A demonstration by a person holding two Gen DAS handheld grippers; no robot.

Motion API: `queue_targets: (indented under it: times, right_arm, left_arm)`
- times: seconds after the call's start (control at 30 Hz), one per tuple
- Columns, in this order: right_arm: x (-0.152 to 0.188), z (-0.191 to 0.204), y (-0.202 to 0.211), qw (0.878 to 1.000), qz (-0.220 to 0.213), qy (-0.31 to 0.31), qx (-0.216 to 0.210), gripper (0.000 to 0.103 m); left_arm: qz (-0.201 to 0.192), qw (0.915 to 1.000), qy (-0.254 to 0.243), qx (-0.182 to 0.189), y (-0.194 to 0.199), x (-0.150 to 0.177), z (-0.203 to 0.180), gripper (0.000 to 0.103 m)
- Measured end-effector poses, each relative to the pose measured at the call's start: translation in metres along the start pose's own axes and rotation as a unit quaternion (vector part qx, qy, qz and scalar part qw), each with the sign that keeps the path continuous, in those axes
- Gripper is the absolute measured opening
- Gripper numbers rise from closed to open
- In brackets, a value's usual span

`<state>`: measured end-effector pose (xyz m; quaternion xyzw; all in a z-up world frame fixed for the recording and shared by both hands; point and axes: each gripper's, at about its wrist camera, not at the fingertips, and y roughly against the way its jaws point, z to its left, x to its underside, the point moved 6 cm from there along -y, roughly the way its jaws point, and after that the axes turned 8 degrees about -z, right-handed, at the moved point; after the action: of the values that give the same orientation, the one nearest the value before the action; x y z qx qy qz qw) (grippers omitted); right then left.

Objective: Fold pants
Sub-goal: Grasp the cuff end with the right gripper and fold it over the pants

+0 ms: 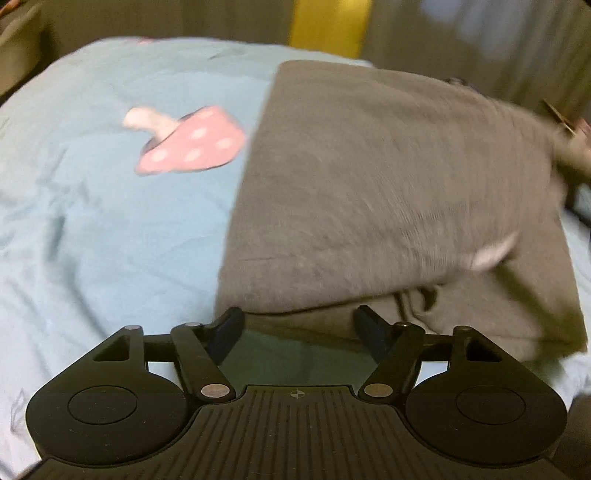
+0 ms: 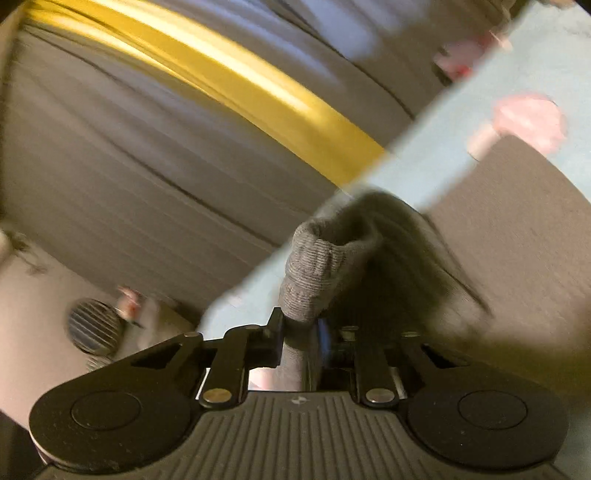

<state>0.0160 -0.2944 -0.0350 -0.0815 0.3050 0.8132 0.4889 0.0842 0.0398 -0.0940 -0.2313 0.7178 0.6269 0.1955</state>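
The grey pants [image 1: 388, 184] lie folded over on a light blue bed sheet [image 1: 110, 221], filling the right half of the left wrist view; the picture is blurred. My left gripper [image 1: 299, 323] hovers at their near edge, open, and the fabric edge lies just ahead of its fingertips with nothing pressed between them. In the right wrist view my right gripper [image 2: 295, 332] is shut on a ribbed grey cuff [image 2: 310, 273] of the pants, lifted off the bed, with the cloth trailing away to the right.
The sheet has pink mushroom prints [image 1: 192, 142]. Behind the bed hangs a grey curtain [image 2: 129, 166] with a yellow stripe [image 1: 328, 26]. A round slatted object [image 2: 94, 326] sits low at the left beyond the bed edge.
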Motion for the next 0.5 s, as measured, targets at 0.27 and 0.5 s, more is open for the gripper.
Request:
queue_targets:
  times: [0.27,0.5]
  right_arm:
    - [0.01,-0.069,-0.014,0.994,0.021,-0.105,0.034,0.063]
    - [0.01,-0.07,-0.052,0.993,0.014,-0.109,0.035,0.071]
  left_arm:
    - [0.01,0.9987,0.049,-0.01,-0.003,-0.002,0.018,0.077]
    - [0.01,0.9994,0.027,-0.019,-0.014,-0.002,0.015,0.084]
